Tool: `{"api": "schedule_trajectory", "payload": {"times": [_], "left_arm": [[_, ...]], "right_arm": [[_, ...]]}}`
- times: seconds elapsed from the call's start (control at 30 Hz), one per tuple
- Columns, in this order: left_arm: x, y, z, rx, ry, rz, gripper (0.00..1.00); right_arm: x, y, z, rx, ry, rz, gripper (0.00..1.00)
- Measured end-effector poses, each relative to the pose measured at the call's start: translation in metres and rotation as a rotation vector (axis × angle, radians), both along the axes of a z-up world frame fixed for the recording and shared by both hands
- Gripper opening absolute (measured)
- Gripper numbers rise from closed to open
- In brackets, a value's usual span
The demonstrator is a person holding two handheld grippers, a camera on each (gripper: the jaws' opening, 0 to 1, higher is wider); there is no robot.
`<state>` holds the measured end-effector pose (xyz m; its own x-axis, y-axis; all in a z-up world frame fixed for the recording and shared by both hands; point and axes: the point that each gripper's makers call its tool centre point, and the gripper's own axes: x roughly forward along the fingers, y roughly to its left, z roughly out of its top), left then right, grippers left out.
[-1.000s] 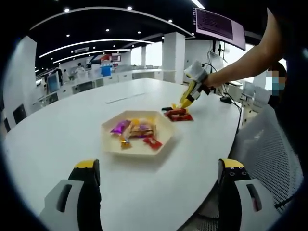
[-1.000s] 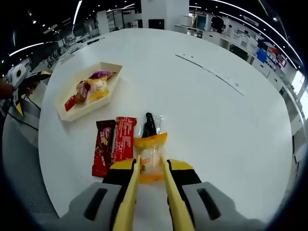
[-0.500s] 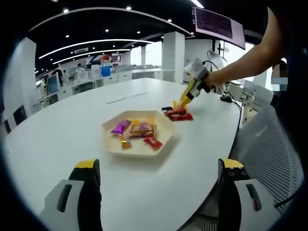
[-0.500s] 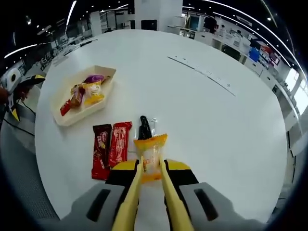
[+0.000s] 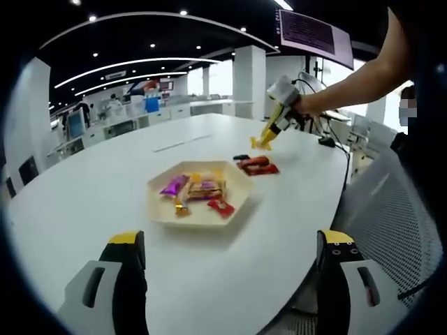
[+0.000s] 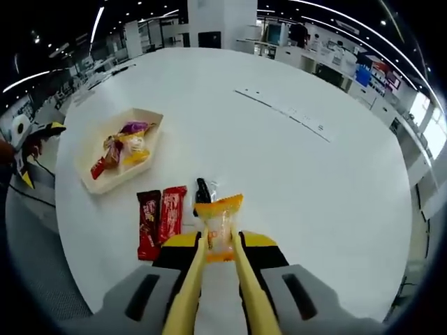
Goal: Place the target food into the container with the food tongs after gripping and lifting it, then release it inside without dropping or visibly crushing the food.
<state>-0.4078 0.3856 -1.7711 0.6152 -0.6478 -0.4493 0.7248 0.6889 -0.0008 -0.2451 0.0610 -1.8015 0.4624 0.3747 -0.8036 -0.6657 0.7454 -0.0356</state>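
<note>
My right gripper (image 6: 220,244) is shut on yellow food tongs (image 6: 188,293), and the tongs pinch an orange-yellow snack packet (image 6: 220,222) held up above the white table. Under it lie a red bar (image 6: 172,213), a brown bar (image 6: 148,223) and a black packet (image 6: 202,189). To the left stands the beige tray (image 6: 105,183) with several wrapped snacks. In the left gripper view the tray (image 5: 195,222) sits mid-table; beyond it the right gripper (image 5: 279,112) hangs the packet (image 5: 262,143) over the loose bars (image 5: 255,165). My left gripper (image 5: 232,241) stands open, holding nothing.
The round white table (image 6: 300,174) has free room right of and behind the loose bars. A person's arm (image 5: 349,84) reaches in from the right, beside a mesh chair (image 5: 391,223). Cables and a monitor (image 5: 314,31) are at the far edge.
The right gripper has risen with the tongs and the orange packet, which now hangs higher above the loose bars. The left gripper has stayed where it was.
</note>
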Motion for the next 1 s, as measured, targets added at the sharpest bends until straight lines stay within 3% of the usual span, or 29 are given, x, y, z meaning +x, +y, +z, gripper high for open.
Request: {"api": "schedule_trajectory", "payload": {"times": [0.6,1.0], "left_arm": [[0.001,0.001,0.004,-0.014,-0.005,0.006,1.0],[0.002,0.002,0.005,-0.016,-0.017,0.014,1.0]], "right_arm": [[0.008,-0.01,0.016,-0.007,-0.006,-0.019,0.2],[0.008,-0.003,0.025,0.001,-0.015,-0.01,0.21]]}}
